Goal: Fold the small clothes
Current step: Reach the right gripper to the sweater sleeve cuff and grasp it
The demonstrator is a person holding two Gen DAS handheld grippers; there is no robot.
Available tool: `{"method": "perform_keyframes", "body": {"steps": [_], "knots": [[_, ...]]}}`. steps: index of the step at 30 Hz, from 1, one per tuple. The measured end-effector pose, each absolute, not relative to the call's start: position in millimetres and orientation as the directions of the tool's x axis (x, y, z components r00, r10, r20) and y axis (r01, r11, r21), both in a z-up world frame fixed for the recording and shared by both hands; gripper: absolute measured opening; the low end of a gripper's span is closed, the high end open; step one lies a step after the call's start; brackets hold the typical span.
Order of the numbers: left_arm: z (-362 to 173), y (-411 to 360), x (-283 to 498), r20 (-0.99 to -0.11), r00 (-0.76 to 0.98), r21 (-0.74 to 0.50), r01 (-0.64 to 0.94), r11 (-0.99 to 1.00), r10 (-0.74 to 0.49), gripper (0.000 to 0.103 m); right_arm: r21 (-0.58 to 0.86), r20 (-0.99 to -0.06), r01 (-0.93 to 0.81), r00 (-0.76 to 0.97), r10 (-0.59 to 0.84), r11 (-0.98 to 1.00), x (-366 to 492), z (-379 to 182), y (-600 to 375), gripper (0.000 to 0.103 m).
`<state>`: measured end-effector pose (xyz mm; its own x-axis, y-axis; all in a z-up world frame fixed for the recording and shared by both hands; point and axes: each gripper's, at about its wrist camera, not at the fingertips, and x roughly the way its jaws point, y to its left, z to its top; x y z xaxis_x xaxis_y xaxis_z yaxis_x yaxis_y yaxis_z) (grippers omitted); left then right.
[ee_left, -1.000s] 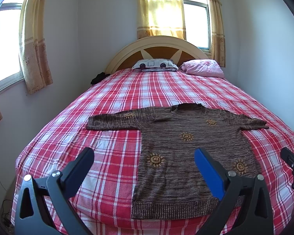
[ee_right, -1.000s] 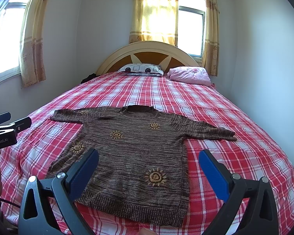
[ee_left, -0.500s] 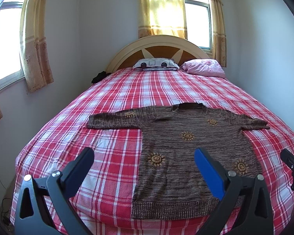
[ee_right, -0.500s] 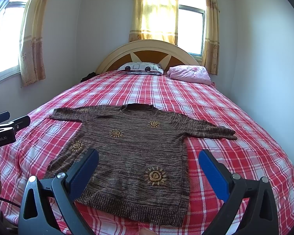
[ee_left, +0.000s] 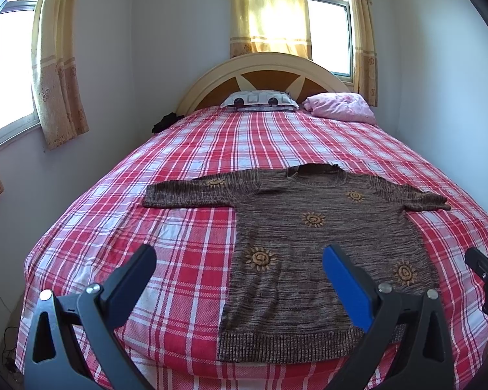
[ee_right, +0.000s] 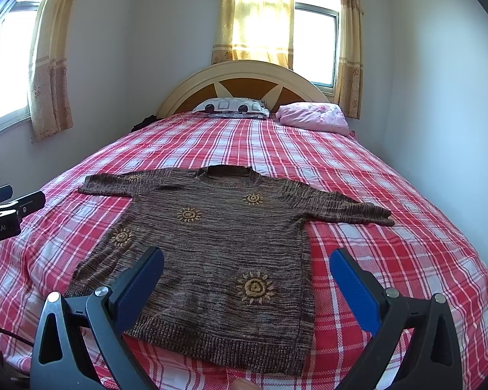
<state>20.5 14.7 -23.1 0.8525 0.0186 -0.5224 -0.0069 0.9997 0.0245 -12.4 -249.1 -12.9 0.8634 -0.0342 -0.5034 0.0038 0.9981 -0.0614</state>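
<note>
The brown sweater (ee_left: 312,247) lay flat and unfolded at the centre of the frame on the red plaid bedspread (ee_left: 185,253), both sleeves spread outward, hem nearest the cameras. The left gripper (ee_left: 239,263) was held above the bed with its fingers apart, gripping nothing. The right gripper (ee_right: 245,265) likewise stood wide apart above the hem, clear of the fabric.

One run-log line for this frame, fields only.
phase: pre-grasp | sweater: flat on bed, unfolded | left gripper: open, empty | right gripper: open, empty
</note>
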Motion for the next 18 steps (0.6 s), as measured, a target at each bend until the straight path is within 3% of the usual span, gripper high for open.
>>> {"method": "perform_keyframes", "body": {"steps": [18], "knots": [[-108.7,9.4,96.9,-0.676,0.734,0.106,0.003,0.994,0.069,0.103,0.041,-0.659,0.135,0.748,-0.074,0.990,51.9,-95.0,-347.9,0.102]]}}
